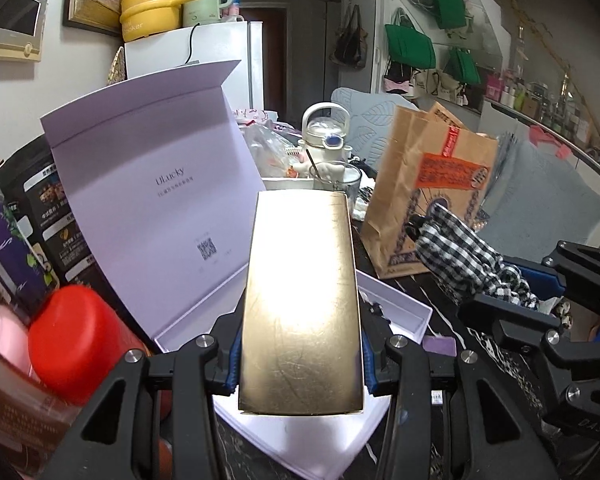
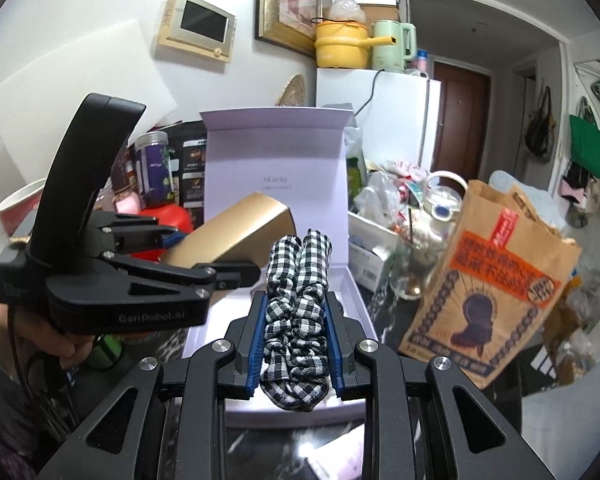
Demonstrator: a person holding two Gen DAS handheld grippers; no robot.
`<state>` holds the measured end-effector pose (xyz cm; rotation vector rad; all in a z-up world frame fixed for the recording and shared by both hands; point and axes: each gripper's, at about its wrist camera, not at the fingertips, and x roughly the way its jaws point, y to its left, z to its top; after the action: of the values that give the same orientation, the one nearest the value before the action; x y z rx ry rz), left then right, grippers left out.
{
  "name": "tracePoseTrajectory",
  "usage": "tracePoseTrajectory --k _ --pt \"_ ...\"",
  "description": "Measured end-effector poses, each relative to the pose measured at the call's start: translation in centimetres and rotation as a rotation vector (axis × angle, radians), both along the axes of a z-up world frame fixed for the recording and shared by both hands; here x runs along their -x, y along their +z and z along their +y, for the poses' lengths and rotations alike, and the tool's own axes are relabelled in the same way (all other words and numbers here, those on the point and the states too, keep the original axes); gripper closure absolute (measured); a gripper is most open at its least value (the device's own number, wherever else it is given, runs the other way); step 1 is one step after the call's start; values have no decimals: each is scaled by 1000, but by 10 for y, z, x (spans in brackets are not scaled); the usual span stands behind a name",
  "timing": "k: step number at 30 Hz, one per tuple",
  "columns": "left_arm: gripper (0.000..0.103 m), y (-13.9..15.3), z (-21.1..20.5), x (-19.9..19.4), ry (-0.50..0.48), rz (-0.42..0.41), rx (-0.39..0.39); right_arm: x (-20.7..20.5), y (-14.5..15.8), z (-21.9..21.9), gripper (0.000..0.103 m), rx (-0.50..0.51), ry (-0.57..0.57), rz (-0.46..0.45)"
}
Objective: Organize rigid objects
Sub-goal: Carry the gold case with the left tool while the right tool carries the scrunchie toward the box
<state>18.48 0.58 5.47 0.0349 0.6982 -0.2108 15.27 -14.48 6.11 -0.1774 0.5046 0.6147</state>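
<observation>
Crowded table w/ bags and jars. The left gripper [image 1: 300, 364] is clenched on a gold box [image 1: 302, 300], the right gripper [image 2: 294, 344] on a checkered scrunchie [image 2: 296, 304], both above the open white box [image 2: 352, 292]. Carrying step, I think; next: lower both into its tray.

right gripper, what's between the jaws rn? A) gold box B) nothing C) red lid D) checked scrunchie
D: the right gripper has its jaws shut on the black-and-white checked scrunchie, while the gold box sits in the left gripper, above the open white gift box.
</observation>
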Motion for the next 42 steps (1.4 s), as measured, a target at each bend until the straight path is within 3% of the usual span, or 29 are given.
tracePoseTrajectory --k 12,20,35,42 --pt "60 4 19 -31 90 -33 20 -46 8 14 77 -54 5 -1" --pt "60 -1 37 -38 138 -37 -1 -70 -3 21 77 -90 -16 43" --pt "60 -35 46 -66 141 72 -5 -96 -40 34 77 -2 -25 103" --pt "60 -58 39 -82 121 139 -8 -110 -64 39 77 43 6 211"
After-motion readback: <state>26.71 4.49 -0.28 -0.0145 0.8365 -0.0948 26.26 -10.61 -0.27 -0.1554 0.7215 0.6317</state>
